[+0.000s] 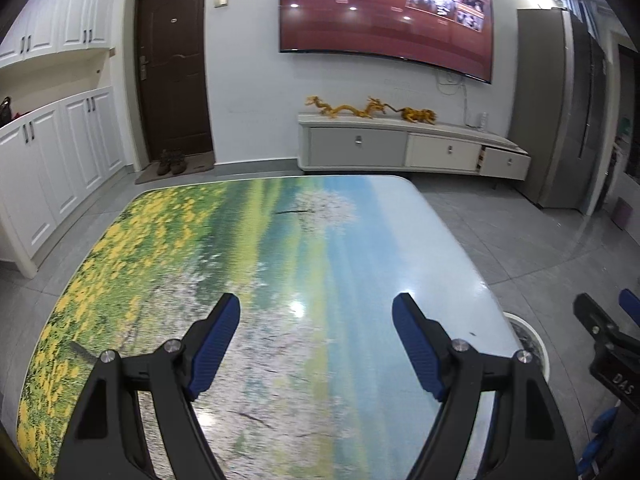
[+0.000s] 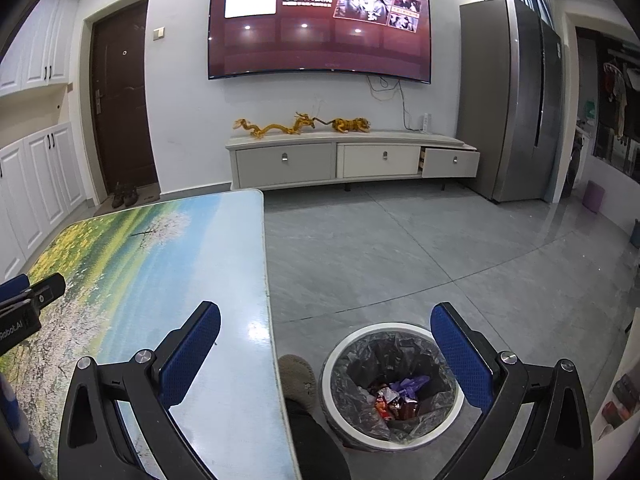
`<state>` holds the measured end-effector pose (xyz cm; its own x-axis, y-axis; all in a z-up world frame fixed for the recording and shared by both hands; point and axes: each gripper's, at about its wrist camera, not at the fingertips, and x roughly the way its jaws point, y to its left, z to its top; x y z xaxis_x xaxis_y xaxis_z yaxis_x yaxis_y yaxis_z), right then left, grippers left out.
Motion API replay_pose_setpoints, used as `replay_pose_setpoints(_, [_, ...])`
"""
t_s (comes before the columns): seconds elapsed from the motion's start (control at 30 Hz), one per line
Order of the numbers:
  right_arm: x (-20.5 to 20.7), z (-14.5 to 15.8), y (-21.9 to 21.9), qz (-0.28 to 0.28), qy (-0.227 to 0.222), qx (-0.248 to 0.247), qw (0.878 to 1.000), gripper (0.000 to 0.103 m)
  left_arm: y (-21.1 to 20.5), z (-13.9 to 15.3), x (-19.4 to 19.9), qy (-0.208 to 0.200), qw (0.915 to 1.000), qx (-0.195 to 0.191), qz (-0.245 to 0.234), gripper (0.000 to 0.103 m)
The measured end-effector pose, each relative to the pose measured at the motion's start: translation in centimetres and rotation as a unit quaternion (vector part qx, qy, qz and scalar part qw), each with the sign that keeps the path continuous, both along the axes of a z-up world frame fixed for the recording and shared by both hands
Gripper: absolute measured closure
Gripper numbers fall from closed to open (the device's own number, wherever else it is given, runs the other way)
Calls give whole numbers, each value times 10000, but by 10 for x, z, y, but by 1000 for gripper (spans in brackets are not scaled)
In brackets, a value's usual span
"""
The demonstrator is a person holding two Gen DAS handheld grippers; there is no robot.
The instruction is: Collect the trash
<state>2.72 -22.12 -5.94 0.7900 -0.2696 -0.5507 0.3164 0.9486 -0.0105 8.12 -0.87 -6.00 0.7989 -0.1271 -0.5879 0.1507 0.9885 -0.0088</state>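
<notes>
Both claws wide open and empty; the table shows no trash, and the bin sits under your right hand.

Your left gripper (image 1: 316, 320) hangs over the table (image 1: 192, 248), printed with a flower meadow, its blue pads spread wide with nothing between them. Your right gripper (image 2: 326, 332) is spread just as wide and also holds nothing; it straddles the table's right edge. The round white trash bin (image 2: 394, 388), lined with a dark bag, stands on the floor at about five o'clock from that claw's centre, beside its right finger. Crumpled wrappers (image 2: 394, 394) already lie inside. No loose trash is visible on the tabletop in either view, so collecting looks finished or nearly so. The right hand is plainly nearer the bin; from the left claw it lies around four o'clock, past the table corner.
</notes>
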Motion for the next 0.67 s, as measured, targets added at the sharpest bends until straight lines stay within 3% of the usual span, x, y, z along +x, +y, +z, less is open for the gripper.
replay_pose_setpoints(0.37, [-4,-7,-18,-141,60,97,9998,0,-37,-2,-11,-34,9989,97,-456,25])
replay_pose_setpoints(0.67, [-4,-10,-22,-148,90,121,9998,0,-46,-6,-17,1,9986,108,-522,25])
